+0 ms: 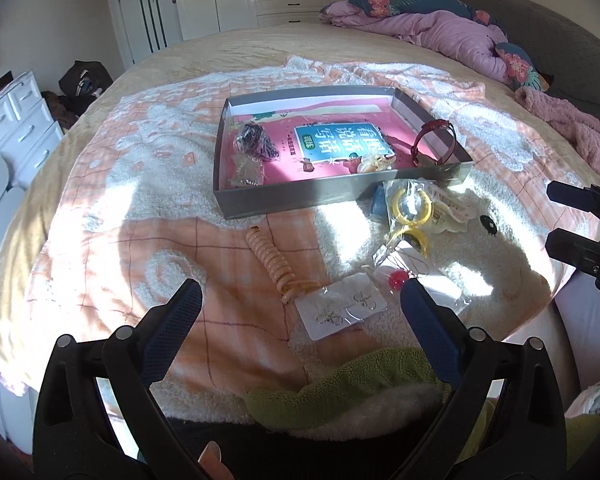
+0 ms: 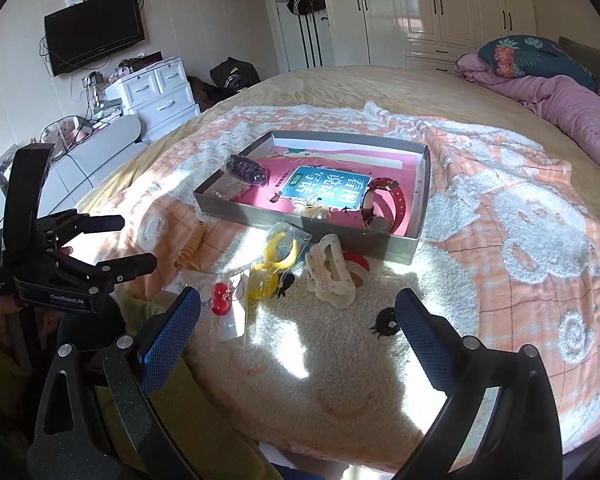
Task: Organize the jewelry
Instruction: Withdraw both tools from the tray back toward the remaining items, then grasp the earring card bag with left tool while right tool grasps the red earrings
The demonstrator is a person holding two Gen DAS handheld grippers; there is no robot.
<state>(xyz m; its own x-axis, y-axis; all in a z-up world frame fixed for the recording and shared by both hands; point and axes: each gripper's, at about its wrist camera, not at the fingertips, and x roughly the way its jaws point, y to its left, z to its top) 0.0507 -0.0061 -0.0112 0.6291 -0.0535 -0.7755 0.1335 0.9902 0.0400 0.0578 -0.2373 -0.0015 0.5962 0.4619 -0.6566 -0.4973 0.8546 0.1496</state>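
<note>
Mid-sorting: left gripper (image 1: 300, 300) and right gripper (image 2: 298, 312), jaws wide and empty, hover over loose pieces; next, grasp the earring card (image 1: 340, 310) for the tray (image 1: 340, 194).

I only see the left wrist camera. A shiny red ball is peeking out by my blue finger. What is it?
Observer: The right wrist view shows two round red beads, a pair, on a clear-wrapped card lying on the fluffy white blanket.
Operator: What's the white thing behind the bag of yellow plastic rings?
Observer: A cream plastic chain-link hair clip. It lies on the blanket right of that bag, outside the grey cardboard tray.
</note>
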